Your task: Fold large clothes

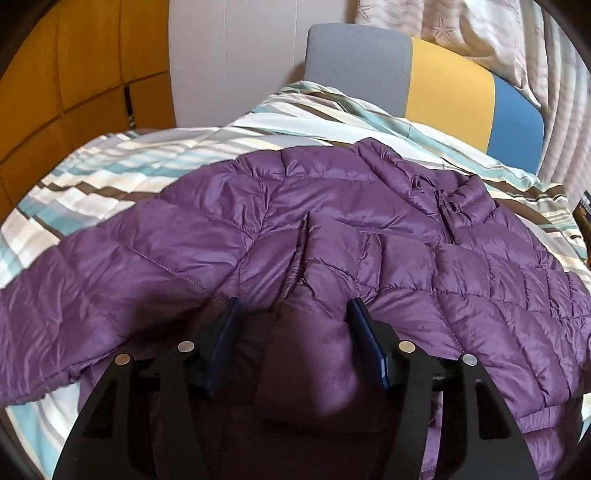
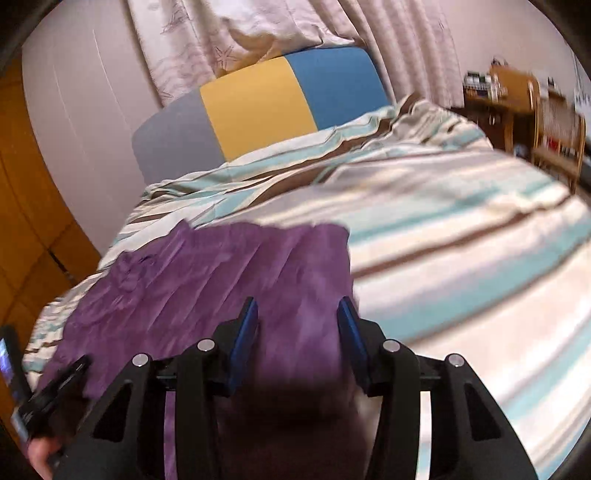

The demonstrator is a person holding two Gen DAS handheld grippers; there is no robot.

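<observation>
Striped bedspread (image 2: 443,236), perhaps rumpled; curtains (image 2: 258,26).

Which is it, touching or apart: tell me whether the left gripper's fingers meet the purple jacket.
Cannot tell. In the left wrist view the left gripper stands open around a fold of the purple jacket, but no contact or gap shows plainly.

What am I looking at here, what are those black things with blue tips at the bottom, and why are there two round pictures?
Each round picture comes from a fisheye camera mounted on a hand-held gripping tool; a person holds one in each hand. The black frames with blue fingers are those tools, seen from behind. One picture looks along the left tool, the other along the right tool. Both point at a purple quilted jacket spread on a bed with a striped cover and a grey, yellow and blue headboard. Both tools are open, with jacket fabric lying between their fingers, not yet pinched. The right picture is blurred.
</observation>
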